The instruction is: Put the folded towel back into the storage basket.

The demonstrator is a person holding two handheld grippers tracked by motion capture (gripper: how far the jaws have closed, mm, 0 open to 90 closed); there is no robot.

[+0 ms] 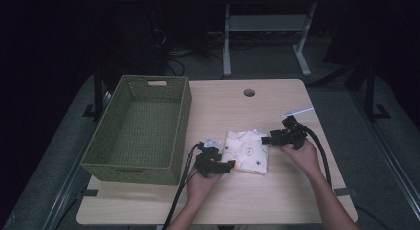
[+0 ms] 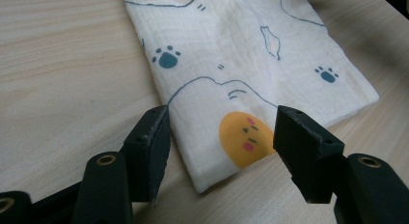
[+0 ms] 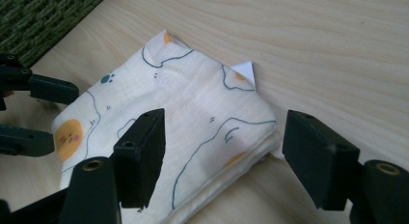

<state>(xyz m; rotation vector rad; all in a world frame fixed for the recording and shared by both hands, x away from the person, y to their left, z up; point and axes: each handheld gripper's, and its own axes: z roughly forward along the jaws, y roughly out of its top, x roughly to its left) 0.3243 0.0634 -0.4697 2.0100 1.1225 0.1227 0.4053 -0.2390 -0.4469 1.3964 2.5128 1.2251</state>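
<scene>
My left gripper (image 2: 219, 151) is open, its jaws straddling the near corner of the folded cloth (image 2: 241, 64), which lies flat on the table (image 2: 58, 64) just ahead of it. My right gripper (image 3: 224, 156) is open too, its jaws spread around the cloth's opposite corner. The green basket (image 1: 136, 131) sits beyond my left gripper, apart from the cloth.

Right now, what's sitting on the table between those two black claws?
A folded white cloth printed with paw marks and orange faces lies flat between the left claw and right claw, seen in the high view.
</scene>
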